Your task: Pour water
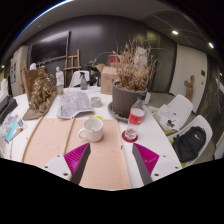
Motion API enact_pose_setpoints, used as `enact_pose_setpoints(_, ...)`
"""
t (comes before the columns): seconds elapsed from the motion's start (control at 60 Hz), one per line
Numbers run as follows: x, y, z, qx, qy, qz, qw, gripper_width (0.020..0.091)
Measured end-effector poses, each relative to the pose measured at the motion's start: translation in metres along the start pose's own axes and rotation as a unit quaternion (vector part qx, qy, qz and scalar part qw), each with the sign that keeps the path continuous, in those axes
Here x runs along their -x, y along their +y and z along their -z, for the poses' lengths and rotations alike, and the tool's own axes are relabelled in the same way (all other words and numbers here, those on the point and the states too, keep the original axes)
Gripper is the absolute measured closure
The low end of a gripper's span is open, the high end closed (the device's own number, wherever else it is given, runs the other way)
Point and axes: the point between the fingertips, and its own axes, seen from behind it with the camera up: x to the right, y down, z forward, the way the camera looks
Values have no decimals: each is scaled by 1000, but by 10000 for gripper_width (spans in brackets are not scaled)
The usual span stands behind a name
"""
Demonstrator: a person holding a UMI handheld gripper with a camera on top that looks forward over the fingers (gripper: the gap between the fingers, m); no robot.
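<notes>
tool (110, 160): two dark fingers | pads (76, 156): magenta, wedge-shaped, one on each inner face | fingers spread apart, nothing between them

White cup (92, 127), magenta tool pads (77, 156)

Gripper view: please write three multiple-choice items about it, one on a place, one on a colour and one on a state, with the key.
1. Where is the white cup?
A) between the fingers
B) on the table, beyond the fingers
C) on a chair

2. What colour are the finger pads?
A) green
B) magenta
C) yellow

3. How is the gripper?
A) open, holding nothing
B) shut on the cup
C) shut on a pot

Key:
1 B: the cup stands on the table ahead of the fingertips.
2 B: both inner faces show magenta.
3 A: a wide gap separates the fingers.
</notes>
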Motion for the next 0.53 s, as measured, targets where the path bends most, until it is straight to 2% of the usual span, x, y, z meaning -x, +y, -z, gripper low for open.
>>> enact_pose_setpoints(0.133, 45, 19, 53, 15, -9, 5, 1000, 248)
enact_pose_setpoints(0.267, 71, 32, 84, 16, -12, 24, 1000, 248)
enact_pose_setpoints(0.533, 82, 35, 99, 16, -10, 36, 999, 246)
